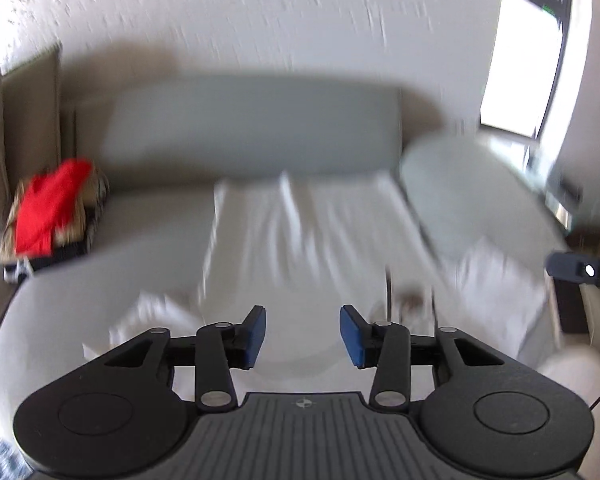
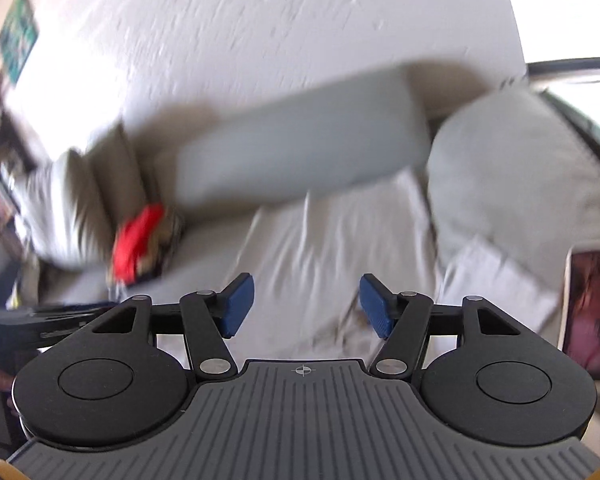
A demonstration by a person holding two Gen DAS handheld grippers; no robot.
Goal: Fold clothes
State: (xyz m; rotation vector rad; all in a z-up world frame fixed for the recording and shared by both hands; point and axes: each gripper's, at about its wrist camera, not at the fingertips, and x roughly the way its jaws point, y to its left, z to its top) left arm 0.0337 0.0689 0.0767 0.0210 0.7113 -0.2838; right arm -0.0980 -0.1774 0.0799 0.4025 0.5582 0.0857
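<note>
Broadly, both views are smeared by motion blur, so fine detail is lost. A white garment [image 1: 316, 236] of thin, creased cloth lies spread flat on the grey sofa seat [image 1: 148, 232], its long wrinkles running from the near edge toward the backrest cushion [image 1: 252, 128] — a smooth, boxy grey-green bolster with square ends. The left gripper [image 1: 302, 334] hangs above the near hem with its blue, ribbed pads [image 1: 256, 330] well apart and nothing between them; the right gripper [image 2: 306, 306] sits likewise over the cloth, its blue pads [image 2: 238, 304] spread wide and empty. To the right of the garment a rounded, soft grey cushion [image 1: 468, 196] slopes down, touching or overlapping the cloth's right edge; blur hides which. At the left end of the seat, well apart from the white cloth, a pile of clothes [image 1: 56, 216] sits with a bright red piece [image 1: 48, 208] on top of striped and tan fabric, just beside upright olive cushions [image 1: 24, 120]. Bare seat shows between pile and garment — open room on that side. A rough, textured white wall [image 1: 260, 12] rises behind, with a bright window [image 1: 520, 60] at the right.
</note>
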